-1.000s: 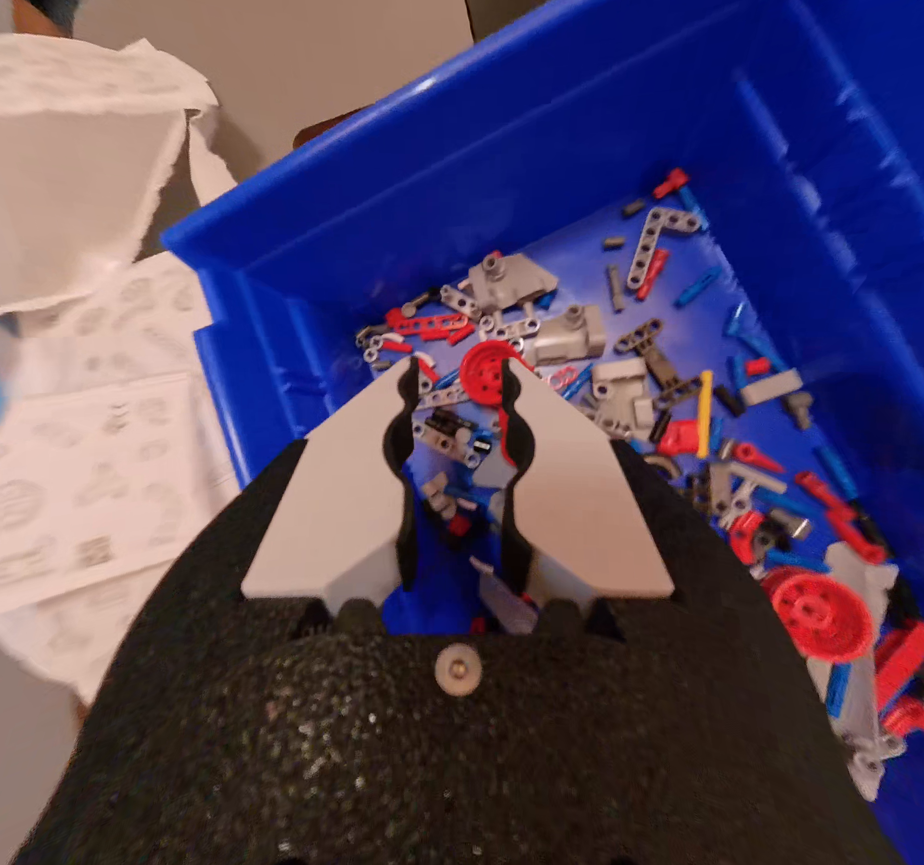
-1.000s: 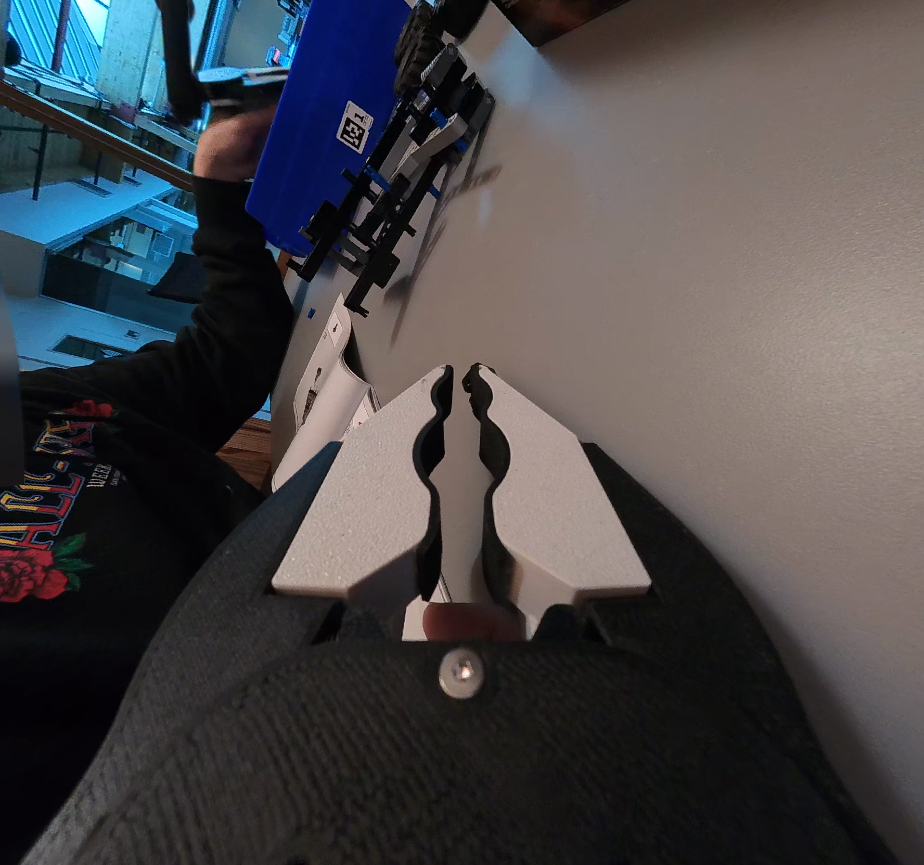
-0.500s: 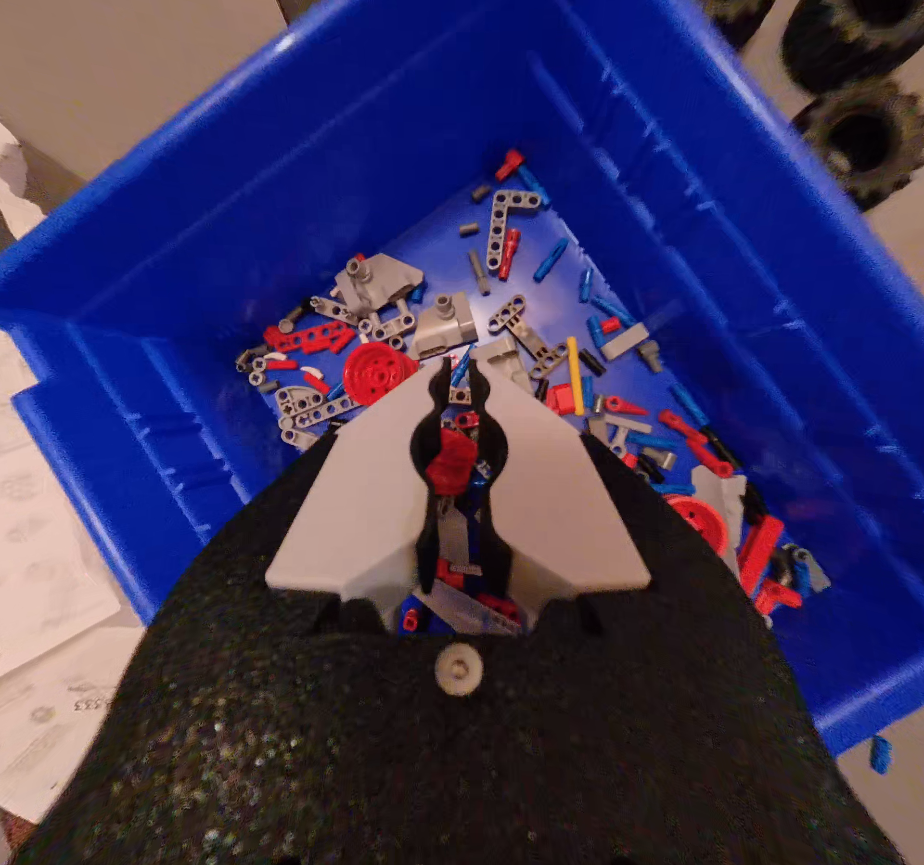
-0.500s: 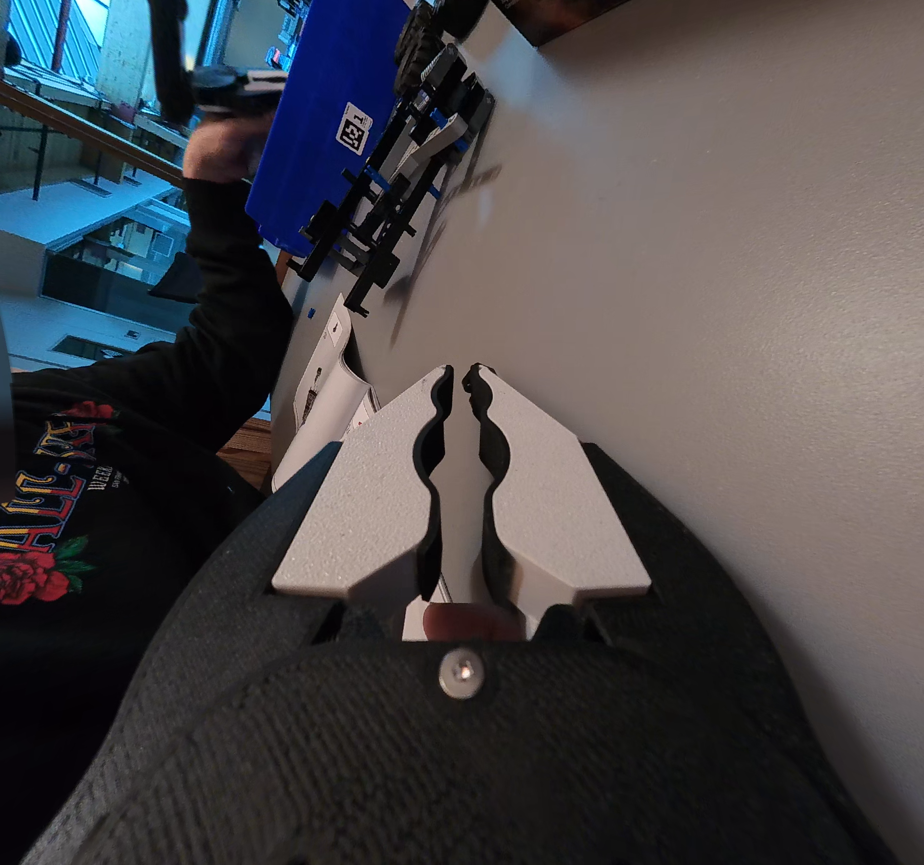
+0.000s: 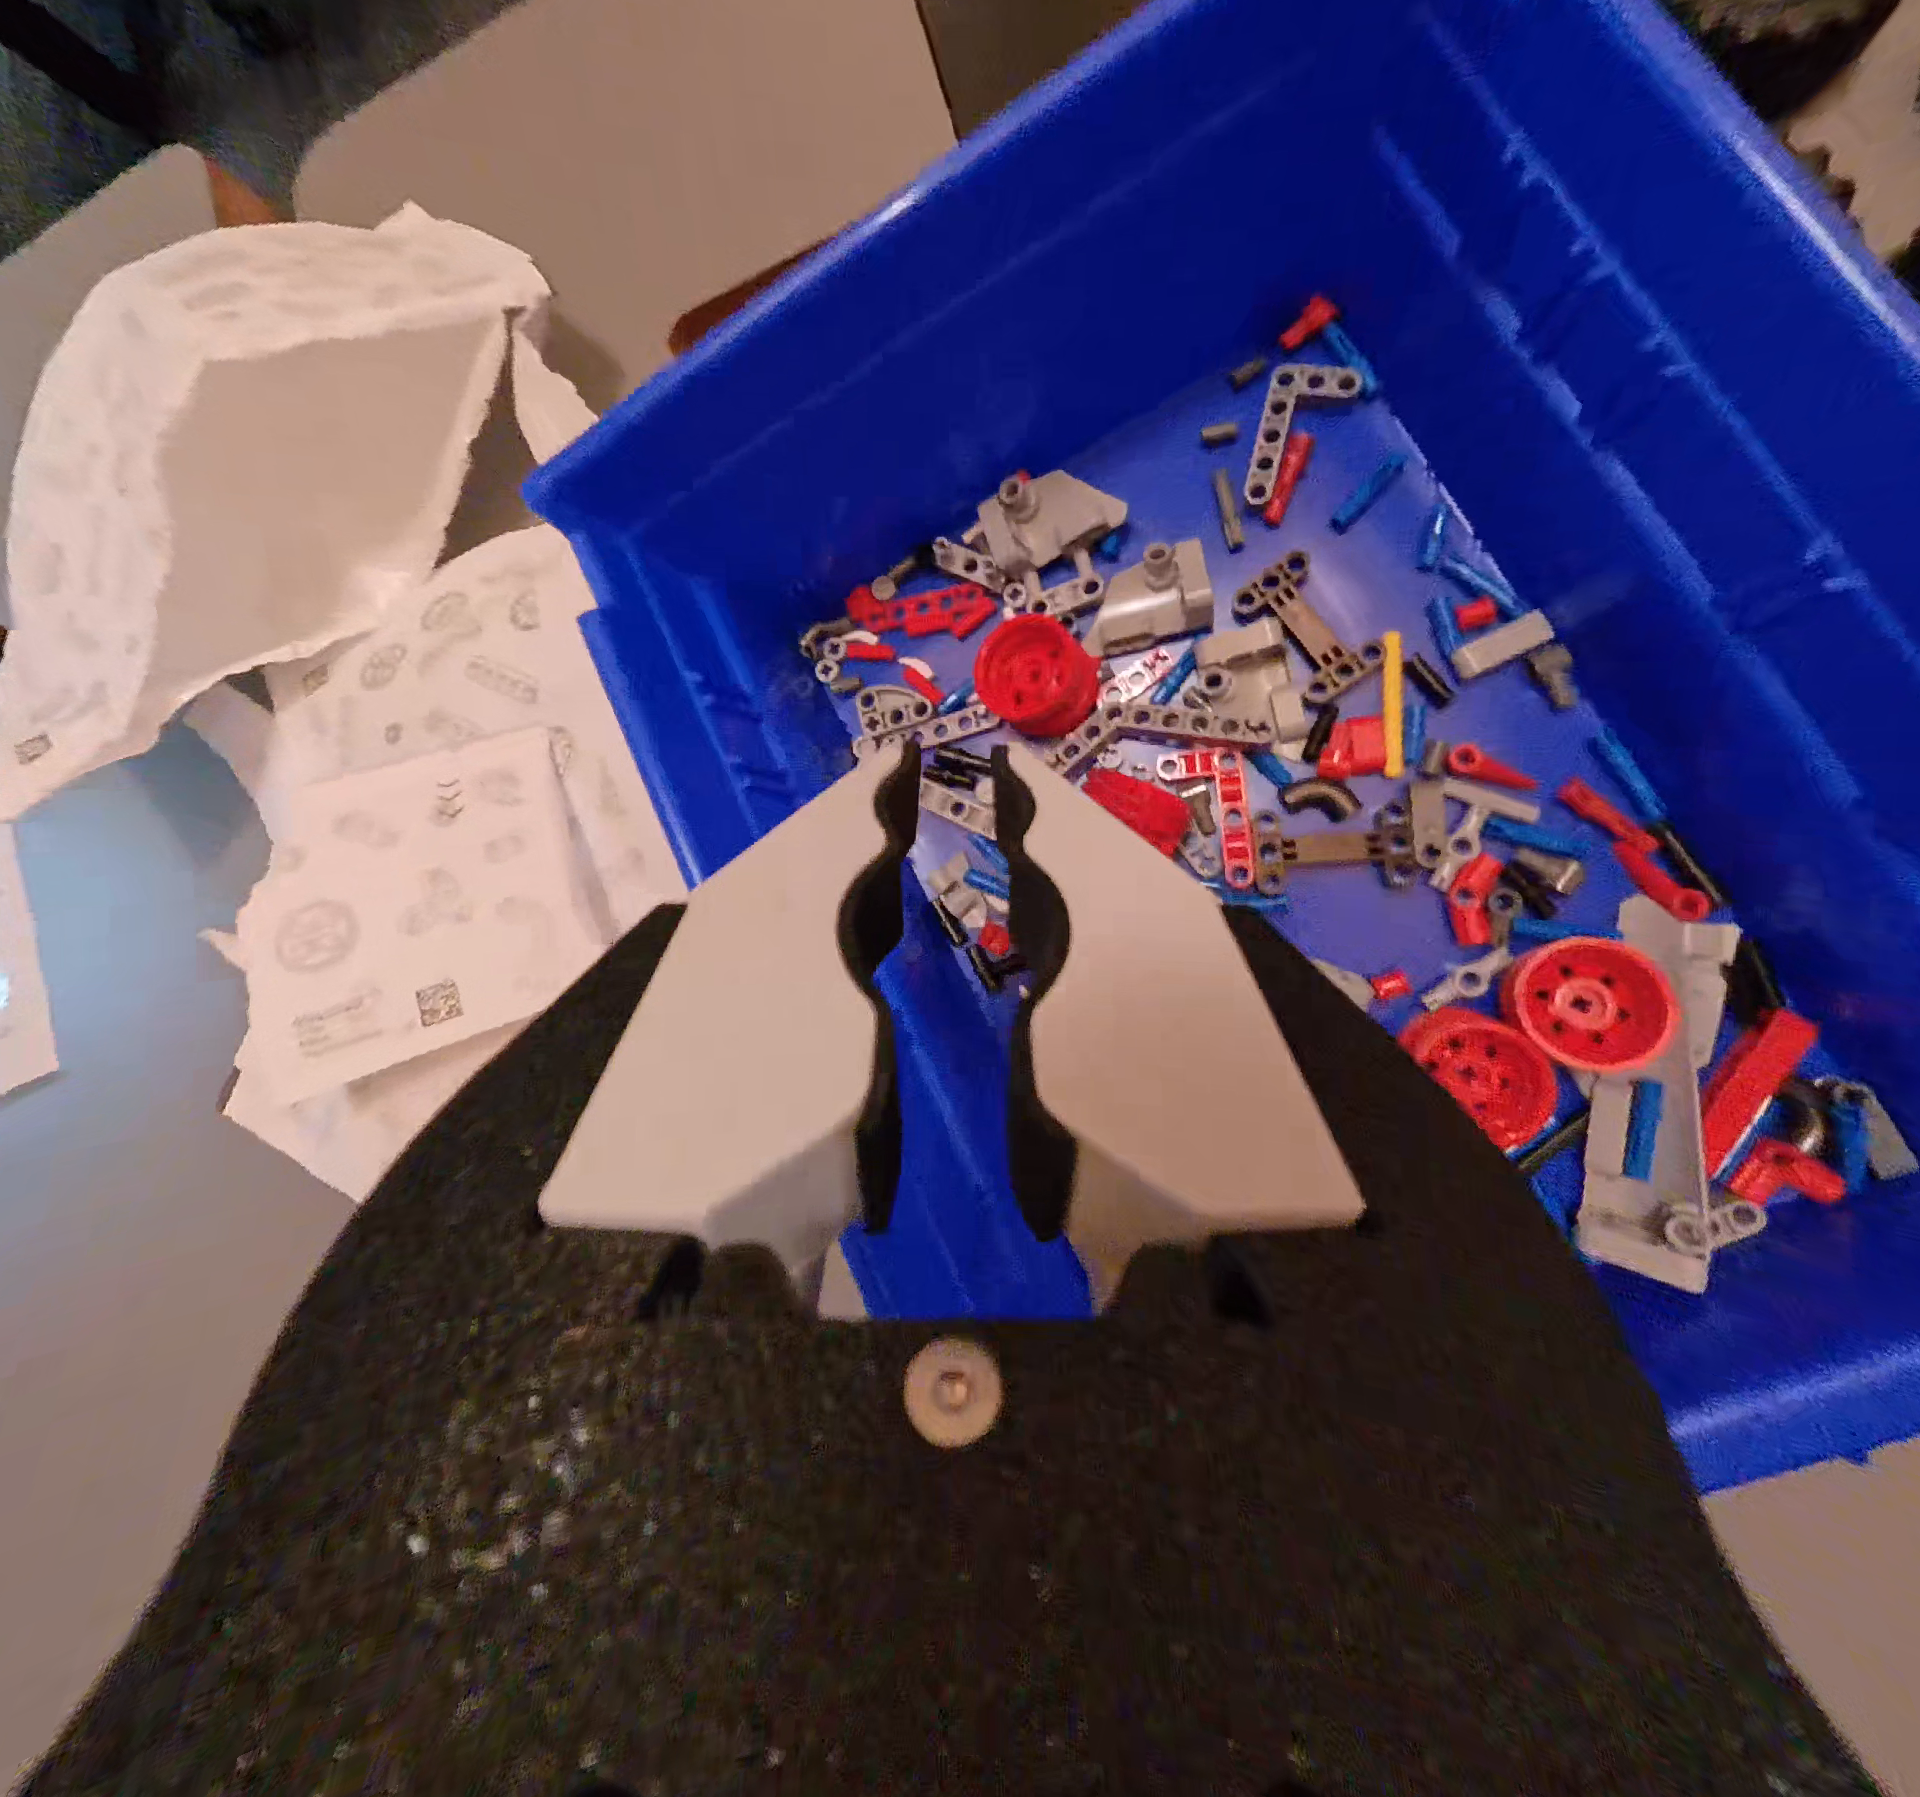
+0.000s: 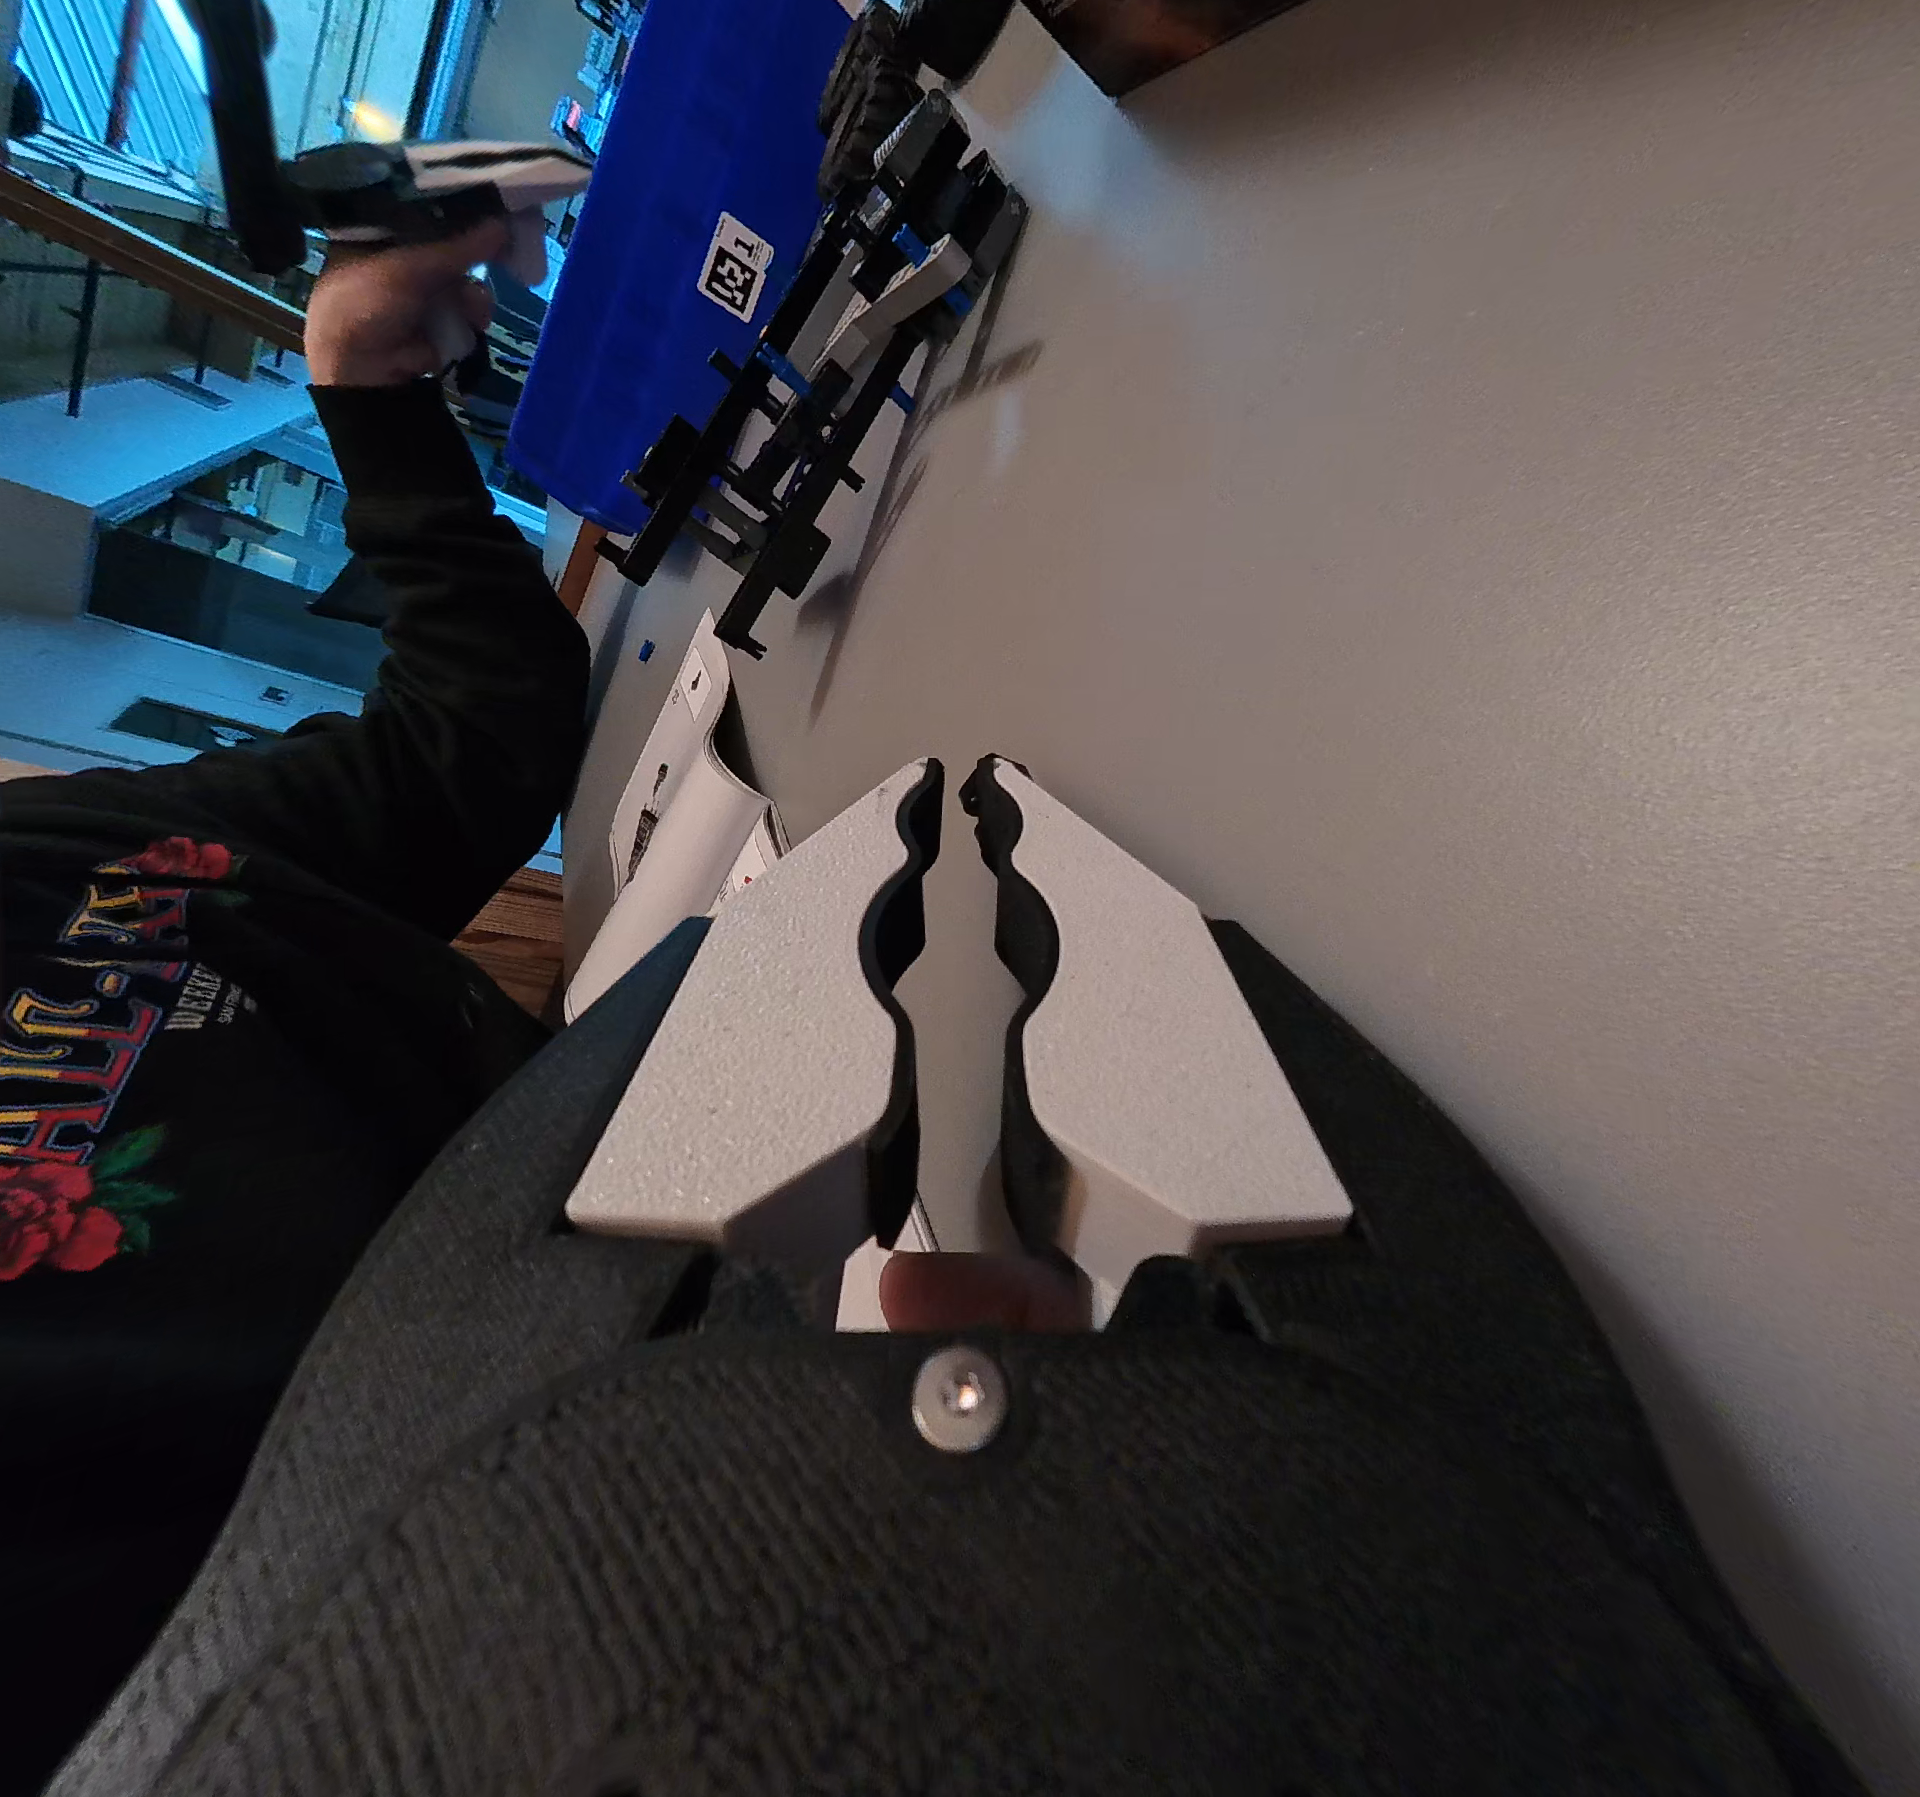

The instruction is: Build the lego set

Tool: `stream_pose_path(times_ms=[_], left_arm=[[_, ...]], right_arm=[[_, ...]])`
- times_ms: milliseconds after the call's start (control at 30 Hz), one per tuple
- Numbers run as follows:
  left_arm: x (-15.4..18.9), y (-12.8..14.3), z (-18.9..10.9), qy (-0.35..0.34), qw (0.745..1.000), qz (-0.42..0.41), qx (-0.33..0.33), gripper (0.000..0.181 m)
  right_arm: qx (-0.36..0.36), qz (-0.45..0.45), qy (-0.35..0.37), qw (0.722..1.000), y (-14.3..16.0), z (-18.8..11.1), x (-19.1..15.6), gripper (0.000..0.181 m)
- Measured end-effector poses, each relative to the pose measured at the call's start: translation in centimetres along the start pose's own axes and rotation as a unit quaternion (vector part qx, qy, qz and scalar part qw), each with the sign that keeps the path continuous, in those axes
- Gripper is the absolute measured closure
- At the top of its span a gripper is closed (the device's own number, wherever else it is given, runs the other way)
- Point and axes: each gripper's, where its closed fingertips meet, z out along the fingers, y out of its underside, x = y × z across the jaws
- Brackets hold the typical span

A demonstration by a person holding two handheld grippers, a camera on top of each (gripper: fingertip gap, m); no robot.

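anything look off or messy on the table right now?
Mostly the paper: torn white parts bags lie crumpled and ripped open beside the blue bin, spread over the table. One small blue piece sits loose on the table outside the bin, near the black chassis. Nothing looks broken.
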Motion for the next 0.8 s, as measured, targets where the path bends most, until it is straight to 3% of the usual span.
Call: stream_pose_path(times_ms=[167,300,433,533,700,800], left_arm=[[0.4,0.3,-0.1,0.003,1.0,0.003,-0.009,0.168],[0.3,-0.9,0.4,-0.006,1.0,-0.016,0.019,0.168],[0.7,-2.1,2.7,-0.007,0.998,-0.046,0.047,0.168],[0.4,-2.5,5.0,-0.023,0.994,-0.095,0.058,0.178],[-1.5,1.1,8.5,-0.076,0.982,-0.168,-0.035,0.176],[-1.6,2.3,9.2,-0.108,0.981,-0.143,-0.069,0.172]], right_arm=[[-0.001,-0.001,0.001,1.0,0.0,0.0,0.0,0.178],[-0.001,-0.001,0.0,1.0,0.0,0.0,0.0,0.178],[-0.001,0.0,0.002,1.0,0.0,0.0,0.0,0.178],[-0.001,0.0,0.002,1.0,0.0,0.0,0.0,0.178],[-0.001,0.0,0.002,1.0,0.0,0.0,0.0,0.179],[-0.001,0.0,0.001,1.0,0.0,0.0,0.0,0.178]])
